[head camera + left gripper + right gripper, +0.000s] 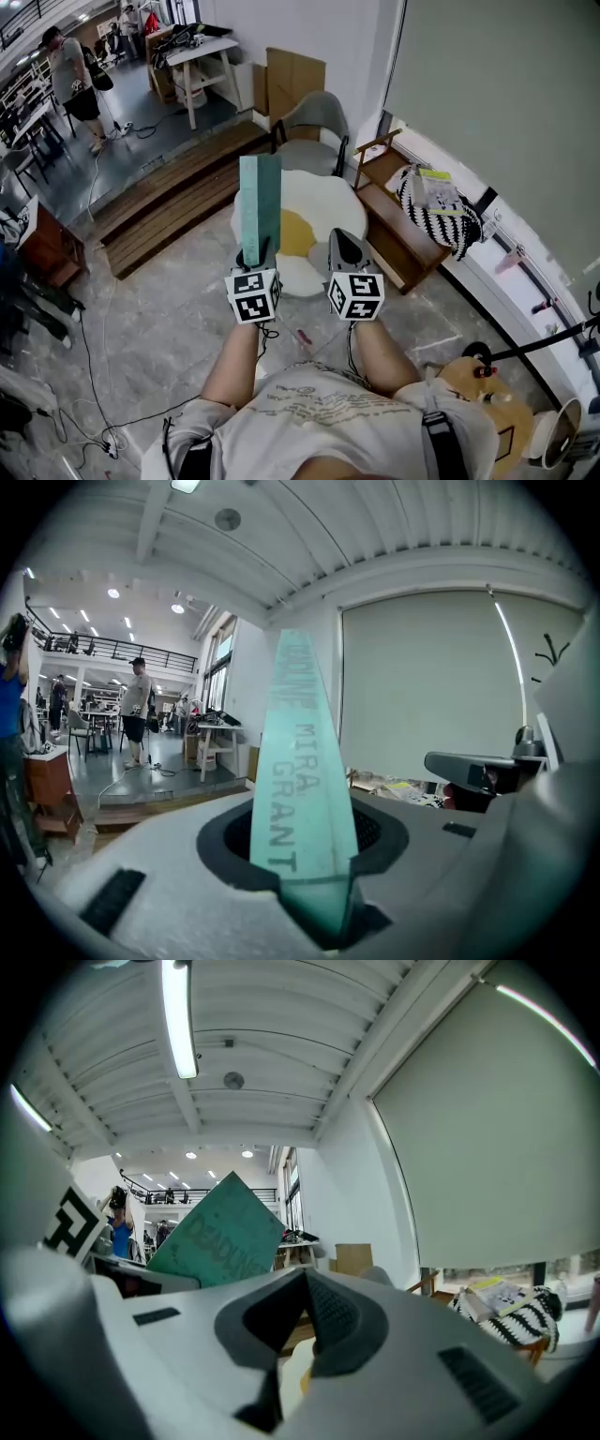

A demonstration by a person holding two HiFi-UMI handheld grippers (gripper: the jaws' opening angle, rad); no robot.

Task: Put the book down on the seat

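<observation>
Book: we see a slim teal book (pixel 260 202) with a pale spine that carries the dark letters "MIRA GRANT"; the cover has faint lettering we cannot read.
Where it is: it stands upright in the air, bottom edge in the left gripper (pixel 254 255), top edge pointing away from us. In the head view it overlaps the left edge of the seat (pixel 323 202), not resting on it.
Left claw: we see its jaws pinching the lower end of the book, spine facing its camera.
Right claw: the right gripper (pixel 345 240) sits just beside the left one, jaw tips pressed together with nothing between them.
Seat: a low white seat shaped like a fried egg, with a yellow middle.
Edges: a grey chair (pixel 316 117) stands behind the seat, a wooden rack (pixel 398 248) with a striped bag (pixel 436 211) lies close on its right, and wooden steps (pixel 169 202) run off to the left.
Open room: we find bare floor (pixel 178 300) in front and to the left; cables (pixel 94 375) trail at lower left.
</observation>
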